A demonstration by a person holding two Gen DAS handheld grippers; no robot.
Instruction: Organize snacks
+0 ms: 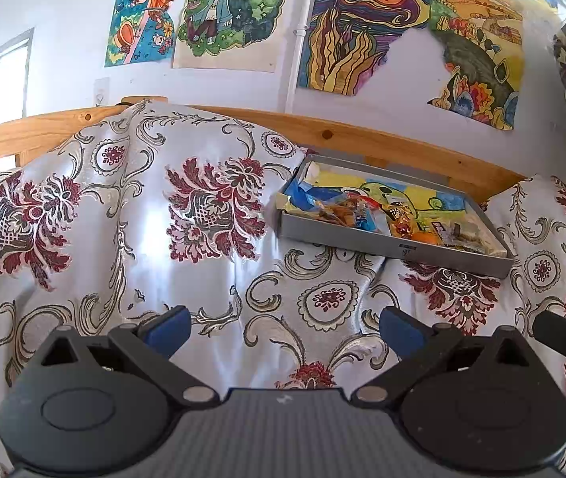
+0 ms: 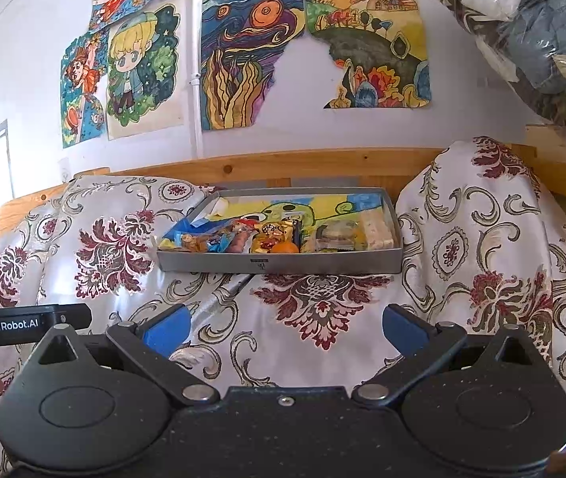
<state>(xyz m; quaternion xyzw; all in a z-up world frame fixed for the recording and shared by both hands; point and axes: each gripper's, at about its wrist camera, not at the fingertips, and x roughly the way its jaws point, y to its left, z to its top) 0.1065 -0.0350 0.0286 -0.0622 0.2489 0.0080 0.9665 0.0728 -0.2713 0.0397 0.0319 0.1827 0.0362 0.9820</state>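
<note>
The left gripper (image 1: 285, 330) hovers with its blue-padded fingers spread wide apart and nothing between them, above a glossy white cloth with dark red floral and grey scroll patterns (image 1: 211, 279). Ahead of it and off to its right lies a shallow grey rectangular cardboard tray (image 1: 394, 249), resting on the cloth just in front of a pale wooden rail (image 1: 362, 135). The right gripper (image 2: 285, 328) is likewise held wide apart and empty, and from it the same tray (image 2: 279, 265) sits almost straight ahead, well apart from the fingertips. Inside the tray, a cluster of colourful wrapped snacks (image 2: 243, 239) is bunched along the near wall, with a small orange round fruit (image 2: 285, 247) among them near the middle; the tray's floor is lined with a bright yellow, blue and green drawing. Beyond the rail, several colourful hand-drawn paper pictures (image 2: 243, 59) hang on the white wall. The left gripper's black body shows at the right gripper's left side.
</note>
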